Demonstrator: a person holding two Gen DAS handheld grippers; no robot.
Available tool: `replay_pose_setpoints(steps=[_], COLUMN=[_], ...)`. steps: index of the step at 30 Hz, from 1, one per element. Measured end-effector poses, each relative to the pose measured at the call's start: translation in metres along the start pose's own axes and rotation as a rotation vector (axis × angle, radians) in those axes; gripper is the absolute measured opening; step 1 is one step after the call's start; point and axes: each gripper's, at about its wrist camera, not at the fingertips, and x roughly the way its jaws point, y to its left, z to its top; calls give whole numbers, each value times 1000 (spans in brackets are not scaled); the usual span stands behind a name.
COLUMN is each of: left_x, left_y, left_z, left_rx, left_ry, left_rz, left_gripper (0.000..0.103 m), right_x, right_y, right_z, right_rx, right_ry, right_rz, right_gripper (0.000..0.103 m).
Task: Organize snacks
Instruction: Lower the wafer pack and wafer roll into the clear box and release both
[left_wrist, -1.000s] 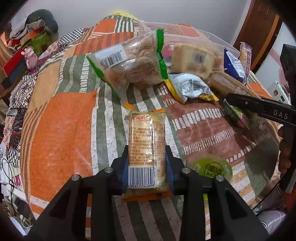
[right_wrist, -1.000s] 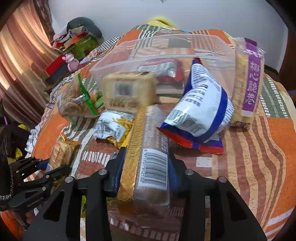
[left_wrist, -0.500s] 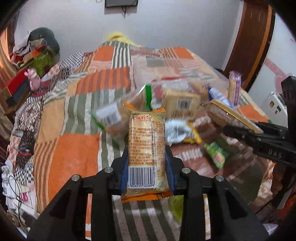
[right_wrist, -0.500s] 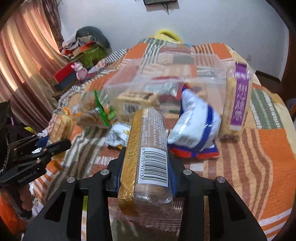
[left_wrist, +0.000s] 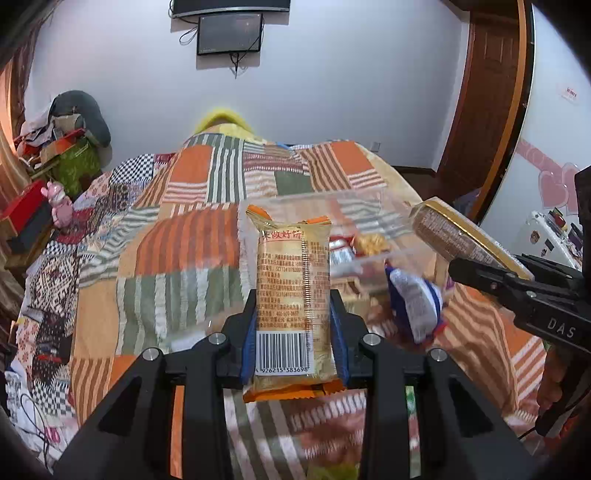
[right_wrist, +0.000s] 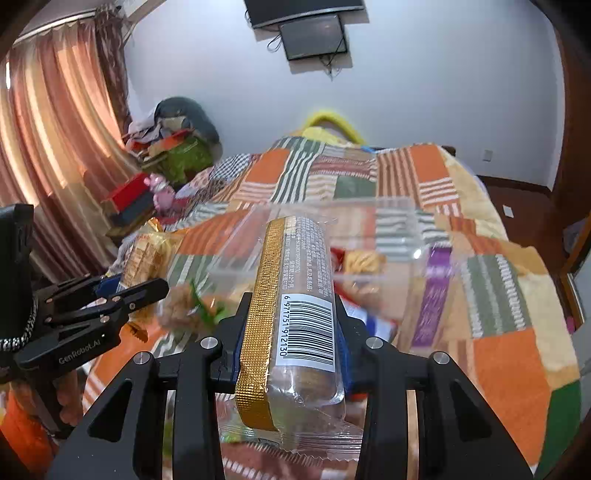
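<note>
My left gripper (left_wrist: 293, 332) is shut on an orange biscuit packet (left_wrist: 291, 295) and holds it raised above the patchwork bed. My right gripper (right_wrist: 291, 343) is shut on a gold-edged brown biscuit roll (right_wrist: 295, 302), also raised; the roll shows at the right of the left wrist view (left_wrist: 454, 240). A clear plastic bin (left_wrist: 354, 221) with a few snacks inside lies ahead of both grippers; it also shows in the right wrist view (right_wrist: 391, 236). A blue and white bag (left_wrist: 417, 299) and a purple-labelled pack (right_wrist: 432, 288) lie on the bed by the bin, blurred.
The patchwork blanket (left_wrist: 192, 229) covers the bed. A clear bag of snacks with green trim (right_wrist: 192, 302) lies left of the right gripper. Clutter and a pink toy (left_wrist: 59, 203) sit at the bed's left side. A wooden door (left_wrist: 487, 96) stands at right.
Both grippers have lifted their packets up off the bed and tilted upward, so the wall and screen come into view. The snacks on the bed now sit lower and farther.
</note>
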Motion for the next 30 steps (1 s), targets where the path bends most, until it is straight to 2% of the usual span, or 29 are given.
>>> replay_pose_setpoints(steps=[8, 14, 21, 30], left_x=[32, 66, 107, 146], left_y=[-3, 3, 6, 3], left_z=[32, 51, 65, 71], left_rx=[-6, -23, -42, -50], left_ry=[-9, 13, 52, 109], left_rz=[2, 8, 15, 16], left_gripper=[34, 34, 34, 34], right_x=[16, 39, 78, 107], right_y=[-17, -26, -33, -36], right_z=[26, 39, 51, 53], right_rx=[14, 21, 19, -2], right_ry=[-35, -31, 17, 71], right_rz=[-41, -52, -57, -73], right_gripper=[35, 35, 35, 35])
